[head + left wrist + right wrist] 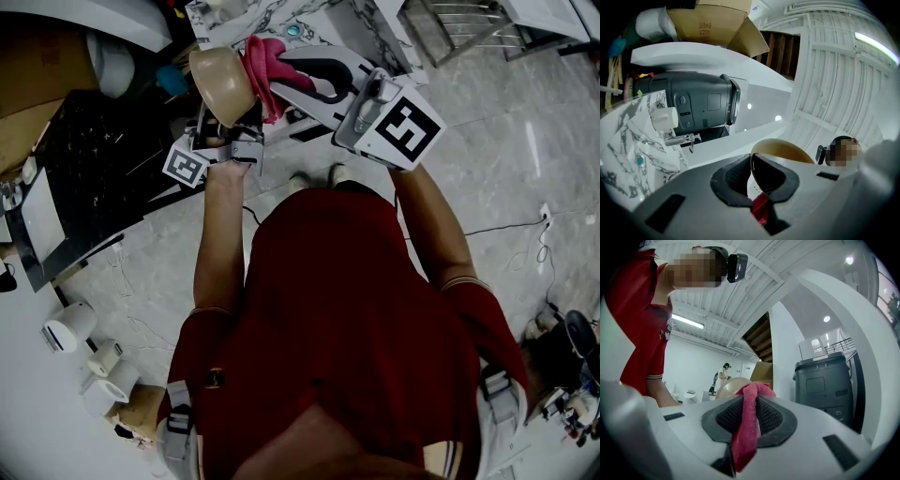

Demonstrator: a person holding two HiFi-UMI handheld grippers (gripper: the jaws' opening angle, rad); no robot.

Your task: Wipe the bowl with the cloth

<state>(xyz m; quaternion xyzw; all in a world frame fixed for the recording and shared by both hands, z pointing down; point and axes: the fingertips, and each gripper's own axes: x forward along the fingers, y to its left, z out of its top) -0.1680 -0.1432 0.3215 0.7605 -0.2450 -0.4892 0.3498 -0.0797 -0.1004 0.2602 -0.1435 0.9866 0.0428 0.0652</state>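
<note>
A tan bowl (217,84) is held up in the air, its rim pinched in my left gripper (232,120), which is shut on it. In the left gripper view the bowl (787,154) rises past the dark pads (733,180). My right gripper (292,73) is shut on a pink cloth (265,70), and the cloth presses against the bowl's side. In the right gripper view the cloth (749,423) hangs between the pads (776,420), with the bowl (733,385) just beyond it.
A marble-patterned table (309,23) lies beyond the grippers, with a small white cup (664,118) on it. A dark grey printer (689,105) and a cardboard box (715,23) stand behind. Paper rolls (70,323) sit on the floor at left.
</note>
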